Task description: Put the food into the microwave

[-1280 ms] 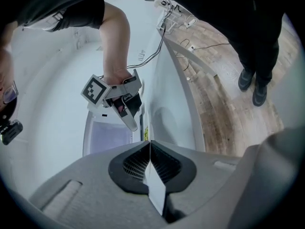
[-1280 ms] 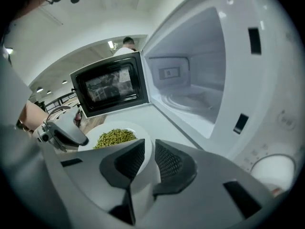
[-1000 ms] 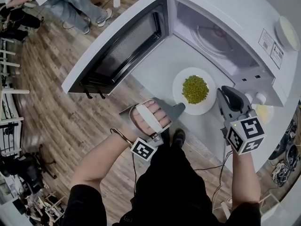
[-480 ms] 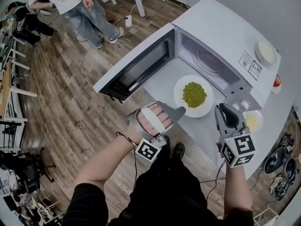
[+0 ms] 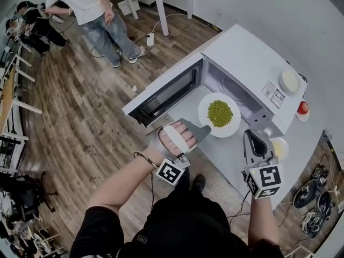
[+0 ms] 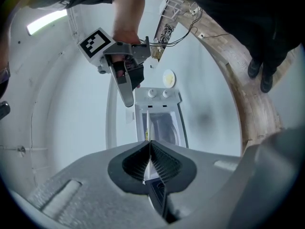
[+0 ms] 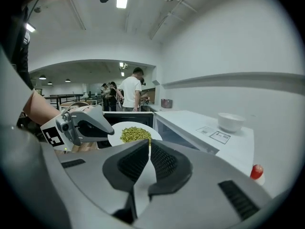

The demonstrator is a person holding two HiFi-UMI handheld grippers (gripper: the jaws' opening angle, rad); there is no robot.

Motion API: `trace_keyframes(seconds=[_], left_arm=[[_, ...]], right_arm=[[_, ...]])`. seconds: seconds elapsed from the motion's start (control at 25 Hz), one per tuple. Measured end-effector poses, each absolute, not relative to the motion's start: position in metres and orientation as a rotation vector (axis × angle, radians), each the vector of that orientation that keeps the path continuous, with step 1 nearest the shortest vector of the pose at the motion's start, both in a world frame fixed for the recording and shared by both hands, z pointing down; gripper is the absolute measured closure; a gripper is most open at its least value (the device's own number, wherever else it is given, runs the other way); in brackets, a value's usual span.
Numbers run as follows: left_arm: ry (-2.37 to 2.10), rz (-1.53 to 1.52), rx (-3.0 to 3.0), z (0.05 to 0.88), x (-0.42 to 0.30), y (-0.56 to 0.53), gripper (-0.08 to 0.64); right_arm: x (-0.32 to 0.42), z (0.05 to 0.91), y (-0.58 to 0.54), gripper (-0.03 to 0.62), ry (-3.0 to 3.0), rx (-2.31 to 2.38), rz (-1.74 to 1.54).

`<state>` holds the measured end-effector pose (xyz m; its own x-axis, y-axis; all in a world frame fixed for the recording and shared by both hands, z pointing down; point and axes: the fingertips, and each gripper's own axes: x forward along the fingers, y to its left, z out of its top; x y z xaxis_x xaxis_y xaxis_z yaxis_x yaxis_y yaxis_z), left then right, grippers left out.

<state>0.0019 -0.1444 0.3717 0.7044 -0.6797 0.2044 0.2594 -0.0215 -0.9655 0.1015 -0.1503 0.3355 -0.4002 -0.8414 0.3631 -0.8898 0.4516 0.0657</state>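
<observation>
Food, a mound of green peas, is sitting in the middle of a white plate that the person is holding in the air close to their body, between two hand-held tools. Nearest on the left, the left claw is clenching the plate's near-left rim, and its own view shows the jaws pressed together on the thin white edge. On the right, the right claw is gripping the opposite rim, its jaws having just been closing with the rim between them. Pinching from two opposite sides is probably keeping the flat plate level, so the loose peas are not rolling off.

Below the plate, the white desk is showing, and a small dish of something yellowish is sitting just beside the right claw. Just beyond the plate, the microwave is standing with its door swung wide to the left. That is leaving the cavity open toward the plate, which is hanging outside it. The food is not yet inside, and sliding it forward looks like the step in hand.

On the microwave's top a white bowl is resting, with a red round thing near it. Farthest off, another person is standing on the wooden floor.
</observation>
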Motion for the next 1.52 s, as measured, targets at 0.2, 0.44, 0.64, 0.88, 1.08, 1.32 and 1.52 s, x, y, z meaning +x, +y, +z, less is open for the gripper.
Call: trace_keyframes(seconds=[0.2,0.44,0.64,0.88,1.08,1.32,1.52], left_arm=[[0.389,-0.758,-1.396,0.359,-0.006,-0.156,0.546],[0.376,-0.735,-1.408,0.37,-0.01,-0.168,0.546],[0.355,-0.732,-1.434,0.386,-0.004,-0.174,0.546],[0.376,-0.754,-1.451,0.412,0.012,-0.196,0.546],[0.412,-0.764,-1.446,0.425,0.021,-0.223,0.546],[0.449,-0.746,-1.448,0.439,0.038,-0.247,0.546],[0.449,-0.739,-1.46,0.459,0.057,-0.266,0.545]], right_arm=[[0.093,0.326,-0.153,0.577,-2.342,1.474,0.137],[0.08,0.336,-0.162,0.577,-2.303,1.459,0.131],[0.085,0.351,-0.172,0.577,-2.302,1.489,0.156],[0.091,0.38,-0.189,0.577,-2.313,1.475,0.192],[0.098,0.386,-0.207,0.577,-2.336,1.506,0.19],[0.095,0.399,-0.218,0.577,-2.357,1.488,0.203],[0.1,0.416,-0.22,0.577,-2.364,1.496,0.227]])
